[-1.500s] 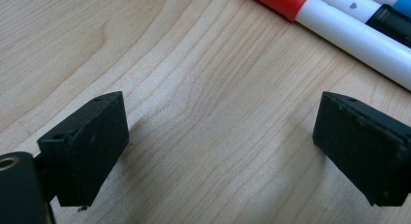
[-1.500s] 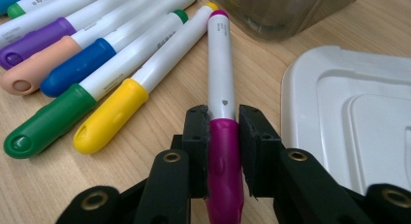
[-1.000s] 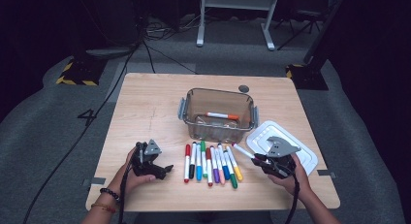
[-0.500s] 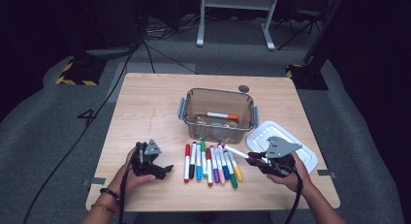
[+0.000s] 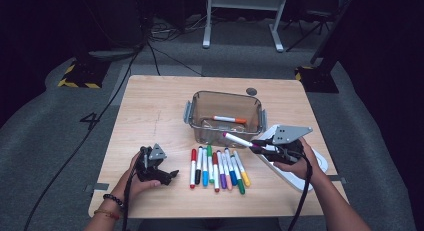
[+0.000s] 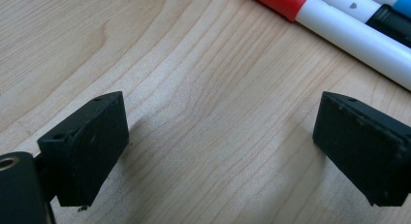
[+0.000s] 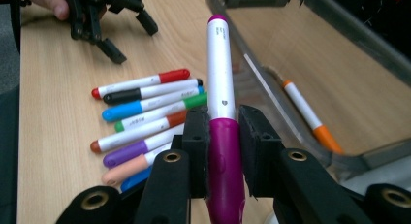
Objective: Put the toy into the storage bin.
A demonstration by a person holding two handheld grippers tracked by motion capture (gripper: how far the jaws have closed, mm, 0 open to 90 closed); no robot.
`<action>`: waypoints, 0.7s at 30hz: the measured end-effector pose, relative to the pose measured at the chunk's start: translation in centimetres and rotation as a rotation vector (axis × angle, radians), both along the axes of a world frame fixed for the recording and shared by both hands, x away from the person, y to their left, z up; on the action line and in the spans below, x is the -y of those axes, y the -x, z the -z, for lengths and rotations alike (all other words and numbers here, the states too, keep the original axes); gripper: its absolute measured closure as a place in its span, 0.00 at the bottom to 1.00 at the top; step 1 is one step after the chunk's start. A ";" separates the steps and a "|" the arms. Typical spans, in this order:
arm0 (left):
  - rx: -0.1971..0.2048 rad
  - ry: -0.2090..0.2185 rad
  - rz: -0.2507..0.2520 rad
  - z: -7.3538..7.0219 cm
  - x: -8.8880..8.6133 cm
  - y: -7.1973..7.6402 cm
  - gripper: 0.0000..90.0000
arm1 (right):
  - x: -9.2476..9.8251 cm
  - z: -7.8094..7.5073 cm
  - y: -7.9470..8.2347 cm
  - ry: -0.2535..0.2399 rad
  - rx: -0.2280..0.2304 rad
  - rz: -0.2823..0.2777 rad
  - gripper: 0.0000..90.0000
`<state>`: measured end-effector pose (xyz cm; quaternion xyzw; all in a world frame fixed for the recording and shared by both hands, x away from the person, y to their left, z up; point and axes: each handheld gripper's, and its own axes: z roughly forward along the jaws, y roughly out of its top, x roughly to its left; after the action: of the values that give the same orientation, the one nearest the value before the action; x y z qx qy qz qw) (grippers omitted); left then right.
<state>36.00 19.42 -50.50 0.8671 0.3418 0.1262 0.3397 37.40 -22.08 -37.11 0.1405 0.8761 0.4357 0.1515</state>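
My right gripper [image 5: 257, 146] is shut on the magenta cap end of a white-barrelled magenta marker [image 5: 238, 139], held in the air just in front of the clear container [image 5: 190, 110]. In the right gripper view the marker [image 7: 221, 64] sticks out straight ahead from between the jaws of the right gripper [image 7: 224, 136]. An orange-capped marker [image 5: 229, 119] lies inside the container. A row of several coloured markers [image 5: 215, 166] lies on the table in front of the container. Left of the row my left gripper [image 5: 170, 175] rests open on the wood; nothing is between its jaws in the left gripper view [image 6: 220, 141].
A white lid [image 5: 320, 167] lies at the right under my right hand. A small dark disc [image 5: 251, 91] sits behind the container. Bare wooden table [image 5: 150, 111] spreads to the left and back. Dark floor with cables and stands surrounds the table.
My right gripper has risen from the table with the magenta marker and come left toward the container's front wall. The left gripper has stayed put.
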 end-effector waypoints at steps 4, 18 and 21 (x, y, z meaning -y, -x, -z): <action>0.000 0.000 0.000 0.0 0.0 0.0 0.07 | -0.5 -1.2 -0.9 -0.009 0.008 -0.009 0.83; 0.000 0.002 -0.004 0.0 0.0 0.1 0.07 | -3.5 -2.7 -5.5 0.056 -0.010 -0.004 0.83; -0.003 0.002 -0.009 0.0 0.0 0.3 0.07 | -4.0 -2.5 -6.7 0.079 -0.020 0.000 0.83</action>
<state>35.74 19.46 -50.51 0.8655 0.3461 0.1263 0.3394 44.10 -18.13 -34.65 0.1389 0.8941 0.3991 0.1481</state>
